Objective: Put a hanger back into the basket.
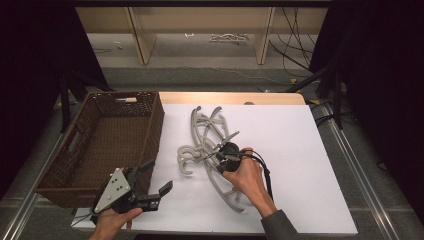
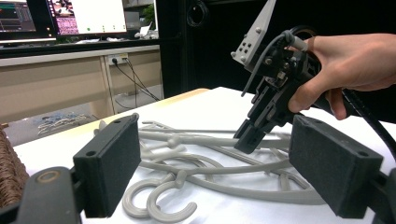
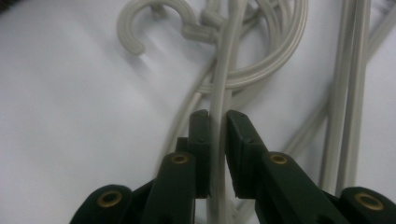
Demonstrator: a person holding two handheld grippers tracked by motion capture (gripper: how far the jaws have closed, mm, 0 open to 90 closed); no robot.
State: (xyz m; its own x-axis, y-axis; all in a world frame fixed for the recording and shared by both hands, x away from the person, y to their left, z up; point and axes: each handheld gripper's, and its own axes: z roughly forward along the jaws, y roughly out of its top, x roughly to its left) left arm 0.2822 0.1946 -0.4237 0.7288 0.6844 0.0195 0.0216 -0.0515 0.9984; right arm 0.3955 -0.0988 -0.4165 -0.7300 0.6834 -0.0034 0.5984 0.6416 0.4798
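A tangle of several grey plastic hangers [image 1: 210, 135] lies on the white board, hooks toward the basket. My right gripper [image 1: 220, 156] is down on the pile, held by a hand. In the right gripper view its jaws [image 3: 217, 119] are shut on one thin hanger bar [image 3: 220, 88] that runs up between them. My left gripper [image 1: 159, 176] hovers near the board's front left corner, beside the basket, wide open and holding nothing. In the left gripper view its pads [image 2: 109, 170] frame the hangers [image 2: 210, 168] and the right gripper [image 2: 250, 137] beyond.
A brown wicker basket [image 1: 152, 130] stands at the left, against the white board [image 1: 300, 165]. It holds nothing that I can see. Beyond the table are wooden shelf legs and cables on the floor. Monitors stand on a desk in the left gripper view.
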